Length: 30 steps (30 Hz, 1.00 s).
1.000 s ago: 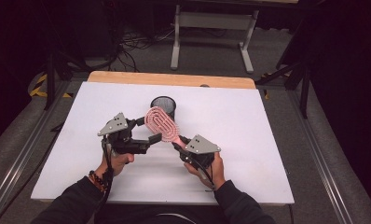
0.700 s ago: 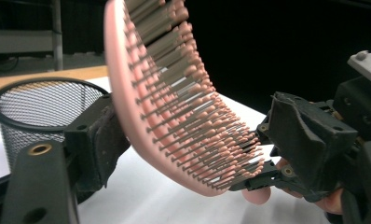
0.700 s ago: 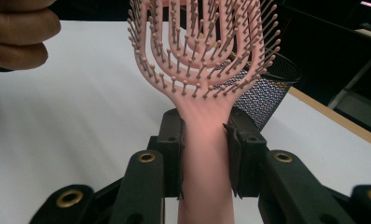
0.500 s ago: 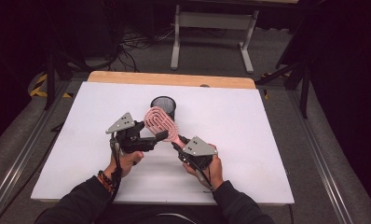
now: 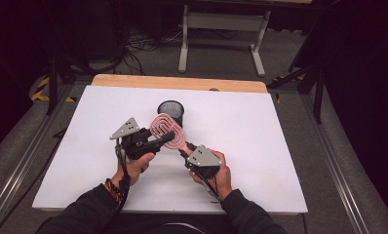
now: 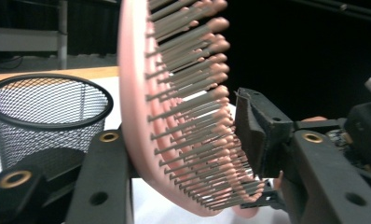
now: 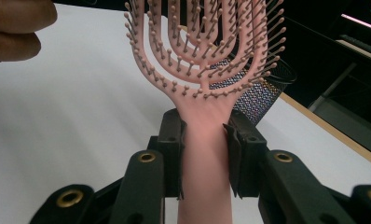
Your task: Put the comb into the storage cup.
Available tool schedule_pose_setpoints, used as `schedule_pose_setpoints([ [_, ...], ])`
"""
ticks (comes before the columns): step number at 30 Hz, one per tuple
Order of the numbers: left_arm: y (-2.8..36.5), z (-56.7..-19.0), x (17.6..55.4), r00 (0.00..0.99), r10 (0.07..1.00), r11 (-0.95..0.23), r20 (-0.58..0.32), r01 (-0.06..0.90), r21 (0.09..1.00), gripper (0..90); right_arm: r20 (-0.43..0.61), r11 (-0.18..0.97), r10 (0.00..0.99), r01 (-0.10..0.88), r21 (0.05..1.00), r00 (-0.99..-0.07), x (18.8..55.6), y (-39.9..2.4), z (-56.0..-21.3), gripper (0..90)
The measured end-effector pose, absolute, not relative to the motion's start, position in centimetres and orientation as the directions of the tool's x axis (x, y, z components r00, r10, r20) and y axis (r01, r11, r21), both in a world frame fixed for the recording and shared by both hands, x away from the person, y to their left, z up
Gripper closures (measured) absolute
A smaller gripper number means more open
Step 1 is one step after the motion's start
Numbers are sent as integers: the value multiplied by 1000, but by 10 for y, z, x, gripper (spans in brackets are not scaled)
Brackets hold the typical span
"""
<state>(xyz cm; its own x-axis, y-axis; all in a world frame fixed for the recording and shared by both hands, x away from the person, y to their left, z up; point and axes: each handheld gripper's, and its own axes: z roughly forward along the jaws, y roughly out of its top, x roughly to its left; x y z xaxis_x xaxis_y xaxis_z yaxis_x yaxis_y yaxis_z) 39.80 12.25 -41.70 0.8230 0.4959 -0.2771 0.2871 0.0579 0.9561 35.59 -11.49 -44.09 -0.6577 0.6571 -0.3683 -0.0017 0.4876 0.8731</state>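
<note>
A pink vented hairbrush (image 5: 165,127) is held above the white table, its head up near a black mesh cup (image 5: 171,108). My right gripper (image 5: 184,146) is shut on the handle; in the right gripper view the pads (image 7: 235,149) clamp the pink handle (image 7: 204,163) on both sides. My left gripper (image 5: 166,139) comes in from the left at the head. Its jaws have just been closing. In the left gripper view one jaw lies against the back of the head (image 6: 174,116) and the other pad (image 6: 253,135) meets the bristle tips. The cup (image 6: 44,116) stands just behind.
The white board (image 5: 280,146) lies on a wooden table top whose far edge (image 5: 182,83) shows. Beyond it are a grey stand's legs (image 5: 221,29) and cables on the floor. Metal rails run along both sides of the table.
The left gripper has shifted right towards the brush head and its jaws have closed around it. The right hand and the brush have stayed in place.
</note>
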Motion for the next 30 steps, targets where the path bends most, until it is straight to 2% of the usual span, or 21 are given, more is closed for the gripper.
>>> schedule_pose_setpoints([
  [9,121,-414,395,857,440,90,-268,255,963,616,-360,479,656,-2,878,-663,356,-115,-441,696],
  [30,116,-404,394,873,438,74,-217,206,976,627,-343,456,665,-2,890,-664,356,-117,-439,681],
])
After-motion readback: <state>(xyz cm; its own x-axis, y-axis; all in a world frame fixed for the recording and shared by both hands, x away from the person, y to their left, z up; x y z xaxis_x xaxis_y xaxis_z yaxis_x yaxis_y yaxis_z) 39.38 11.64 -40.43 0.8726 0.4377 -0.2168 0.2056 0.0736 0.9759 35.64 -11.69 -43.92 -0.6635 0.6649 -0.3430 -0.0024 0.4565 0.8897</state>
